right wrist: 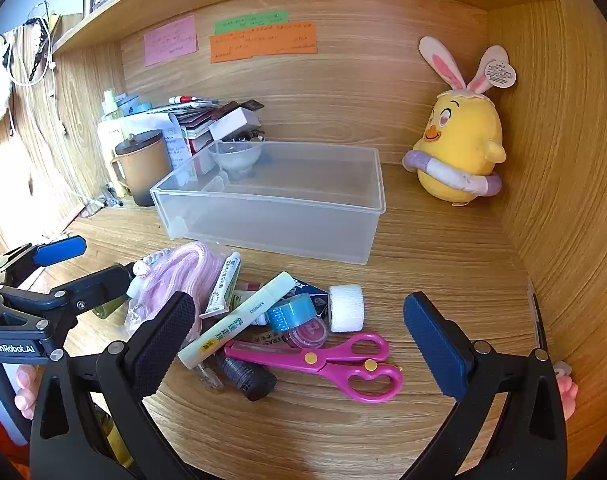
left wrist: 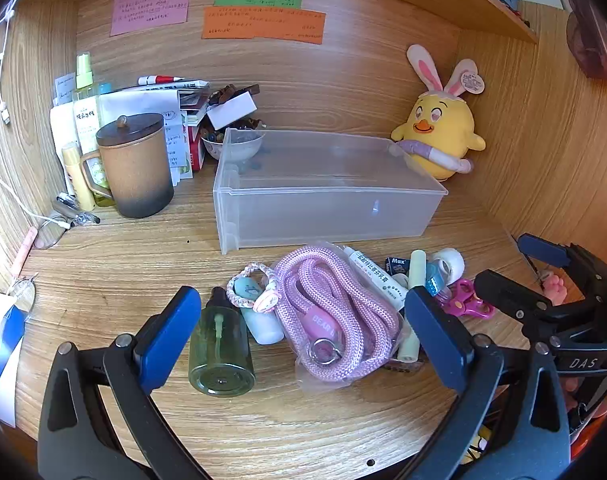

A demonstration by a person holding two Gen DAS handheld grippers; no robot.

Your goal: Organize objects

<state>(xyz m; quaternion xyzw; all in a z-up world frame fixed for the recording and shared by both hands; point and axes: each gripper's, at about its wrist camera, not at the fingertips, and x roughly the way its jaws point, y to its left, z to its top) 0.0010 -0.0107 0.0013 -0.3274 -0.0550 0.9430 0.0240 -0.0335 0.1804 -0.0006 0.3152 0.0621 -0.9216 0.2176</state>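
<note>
Both the left tool [left wrist: 303, 332] and right tool [right wrist: 299, 340] hang wide apart and empty over a heap on the tabletop [right wrist: 443, 264], just in front of the empty clear plastic bin [right wrist: 271, 200]. The pink scissors [right wrist: 327, 360] lie flat, long axis across the view, blades pointing left under the glue stick [right wrist: 239, 320]. Lifting either could drag neighbours, and the pink rope [left wrist: 335, 312] in its slippery bag might slide free.
</note>
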